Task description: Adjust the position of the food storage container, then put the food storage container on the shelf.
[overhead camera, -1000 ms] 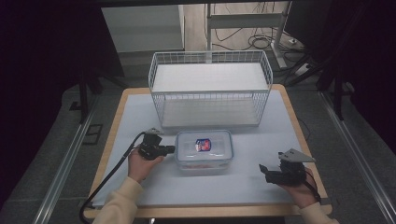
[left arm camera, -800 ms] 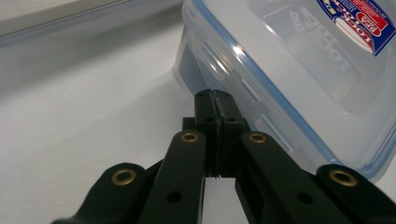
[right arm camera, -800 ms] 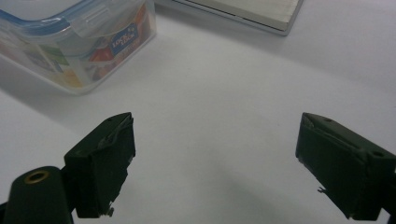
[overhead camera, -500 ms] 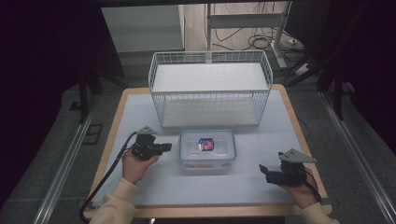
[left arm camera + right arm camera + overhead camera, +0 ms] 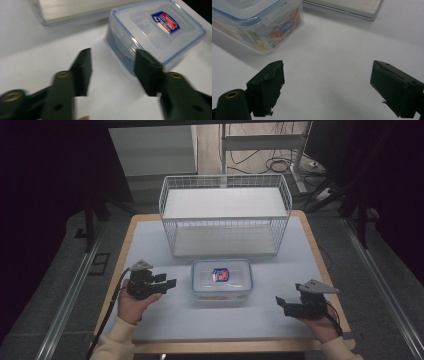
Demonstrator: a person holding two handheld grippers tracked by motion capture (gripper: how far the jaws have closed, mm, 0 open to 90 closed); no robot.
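A clear plastic lidded container [image 5: 221,279] with a blue rim and a red-and-blue label lies on the white table, just in front of the wire basket. My left gripper [image 5: 170,283] is open, a short gap left of the container, with nothing between its jaws. In the left gripper view my left gripper [image 5: 113,53] points at the container [image 5: 155,32], whose near corner lies just beyond the right jaw. My right gripper [image 5: 280,304] is wide open and holds nothing, to the container's lower right. The right gripper view has my right gripper [image 5: 328,67] over bare table, the container [image 5: 257,25] at upper left.
A white wire basket [image 5: 225,220] with a pale liner stands at the back middle of the table [image 5: 150,245]. Its base edge appears as a basket bottom [image 5: 75,10] and a basket bottom [image 5: 352,6]. Wooden table edges and dark floor surround the surface.
My left gripper has drawn back to the left, away from the container's left side. The container and my right gripper have hardly moved.
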